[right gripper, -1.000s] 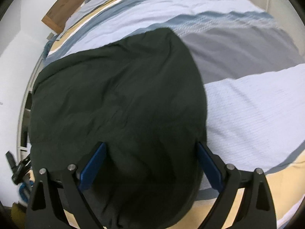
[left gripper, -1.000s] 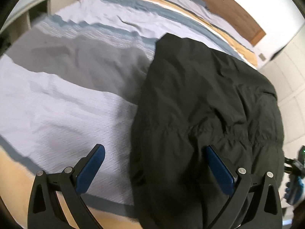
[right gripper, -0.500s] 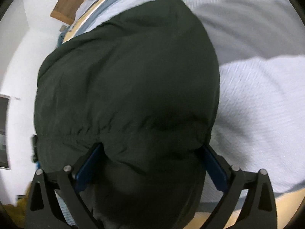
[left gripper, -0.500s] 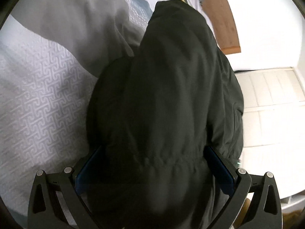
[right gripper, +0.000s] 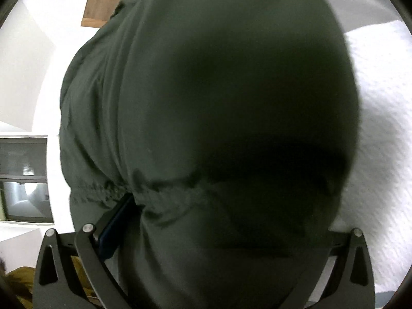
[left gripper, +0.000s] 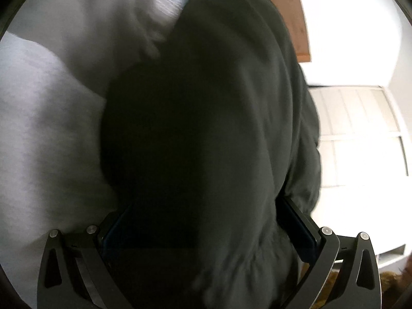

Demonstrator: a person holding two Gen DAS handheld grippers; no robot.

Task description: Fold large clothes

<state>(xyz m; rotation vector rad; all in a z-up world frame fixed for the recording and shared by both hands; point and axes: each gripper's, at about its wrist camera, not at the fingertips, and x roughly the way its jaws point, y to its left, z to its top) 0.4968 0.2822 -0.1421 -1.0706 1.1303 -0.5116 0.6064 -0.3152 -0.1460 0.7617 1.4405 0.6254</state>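
Over the last second both views have closed in on the jacket (left gripper: 219, 128). A second ago it lay on the bed (left gripper: 38, 128) with striped cover showing around it; now dark cloth fills most of each picture. I read this as both tools having come down onto the near end of the garment.

Left gripper (left gripper: 206, 231): jaws spread wide, with jacket cloth bulging up between them and hiding part of each blue pad. A second ago only its right pad was against the cloth. I cannot see the pads pressing on anything, so I treat it as released.

Right gripper (right gripper: 219, 221): jaws have just been opening and stand at full spread. The gathered seam of the jacket runs across the gap; the right finger is covered by cloth. Also released.

My judgement: this is the reach-in before a grasp. Nothing is held, so no fold has begun. The jacket lies bunched on the bed under both tools.
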